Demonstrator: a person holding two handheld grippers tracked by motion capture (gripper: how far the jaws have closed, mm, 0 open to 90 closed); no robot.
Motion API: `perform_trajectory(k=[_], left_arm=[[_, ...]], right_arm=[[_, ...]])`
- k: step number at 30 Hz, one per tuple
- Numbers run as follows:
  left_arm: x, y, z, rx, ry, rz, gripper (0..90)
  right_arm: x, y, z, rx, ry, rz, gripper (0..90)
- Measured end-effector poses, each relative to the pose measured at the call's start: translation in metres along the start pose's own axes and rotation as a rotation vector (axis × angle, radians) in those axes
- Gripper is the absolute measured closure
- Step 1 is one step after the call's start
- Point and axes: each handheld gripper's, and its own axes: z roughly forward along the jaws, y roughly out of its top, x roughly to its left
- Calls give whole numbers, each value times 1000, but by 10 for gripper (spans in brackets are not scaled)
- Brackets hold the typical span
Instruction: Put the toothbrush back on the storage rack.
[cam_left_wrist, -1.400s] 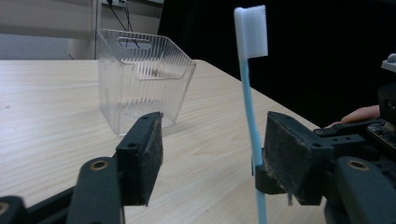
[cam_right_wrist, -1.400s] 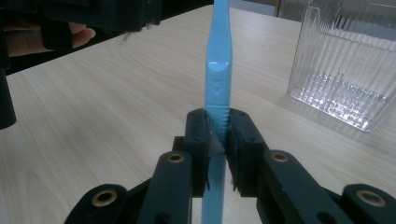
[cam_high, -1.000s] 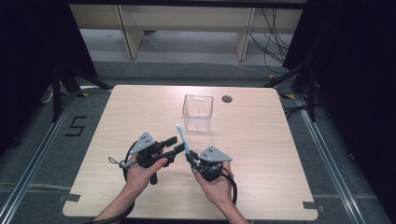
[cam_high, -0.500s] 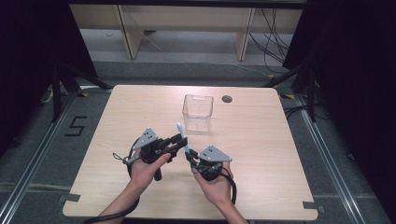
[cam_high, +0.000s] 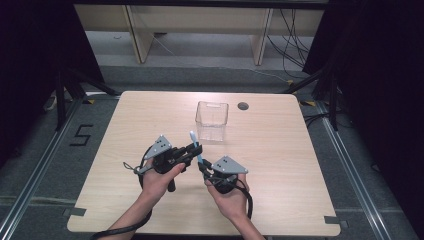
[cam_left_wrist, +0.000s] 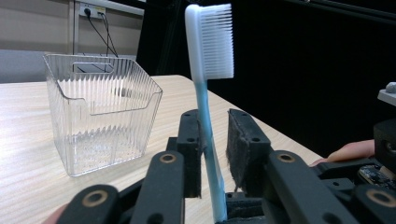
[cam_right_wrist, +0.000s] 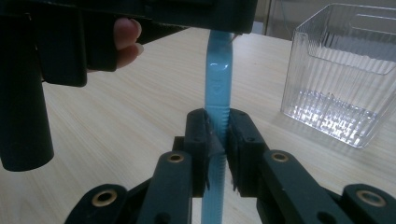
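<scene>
A wooden tabletop (cam_high: 125, 130) is seen from above, with a small round hole (cam_high: 243, 106) near its far edge. A clear ribbed plastic box (cam_high: 212, 121) stands upright a little towards the far edge from the middle, open at the top and with nothing seen inside it. Nearer the front edge, two hands are brought close together over the middle of the tabletop, each wrapped around a gripper.

The left gripper (cam_left_wrist: 215, 140) is held just beside the right one, its tips pointed towards the box. Its jaws are spread, and a gap is left between the handle and the right-hand pad, while the left-hand pad is touched or nearly touched by the handle. The right gripper (cam_right_wrist: 216, 140) is clenched on a blue toothbrush (cam_high: 195, 147), low on its handle, with both pads pressed against the plastic.

The toothbrush is held above the tabletop between the two grippers, roughly upright in the left gripper view, its white bristled head (cam_left_wrist: 215, 39) uppermost and well clear of the box.
</scene>
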Motion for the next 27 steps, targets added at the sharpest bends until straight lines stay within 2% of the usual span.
perform_trajectory(k=[1, 5, 7, 8, 12, 13, 14, 15, 17, 18, 20, 21, 22, 27], left_arm=[[0, 0, 0, -1, -1, -1, 773], [-1, 2, 1, -4, -4, 6, 823], [0, 2, 3, -21, -28, 3, 835], [-1, 3, 1, -3, -17, 8, 841], [-3, 5, 3, 3, -27, 40, 853], [-5, 7, 4, 6, -29, 67, 853], [-5, 8, 4, 6, -33, 68, 854], [-5, 9, 4, 3, -37, 70, 854], [-5, 11, 4, 8, -37, 90, 854], [-5, 11, 4, 8, -37, 90, 854], [-6, 13, 4, 18, -24, 126, 854], [-6, 13, 5, 17, -26, 136, 854], [-7, 13, 5, 21, -25, 142, 854], [-7, 11, 7, 16, -26, 146, 854]], right_arm=[[0, 0, 0, 3, 14, 9, 794], [0, 1, 0, -2, 12, 16, 794], [0, 2, -1, 6, -2, 6, 793], [1, 2, 0, 3, -4, 30, 792], [-1, 3, 2, 4, 2, 10, 788], [-1, 4, 2, 7, -1, 12, 781], [-1, 5, 2, 8, -2, 5, 764], [0, 5, 3, 10, 0, 20, 738], [-2, 6, 3, 10, -12, -10, 691], [-2, 6, 3, 14, -10, 4, 676], [-3, 7, 4, 0, -9, 0, 653], [-3, 8, 2, 4, -25, 5, 647], [-3, 9, 2, -6, -27, -11, 643], [-4, 14, 0, -19, -23, -10, 639]])
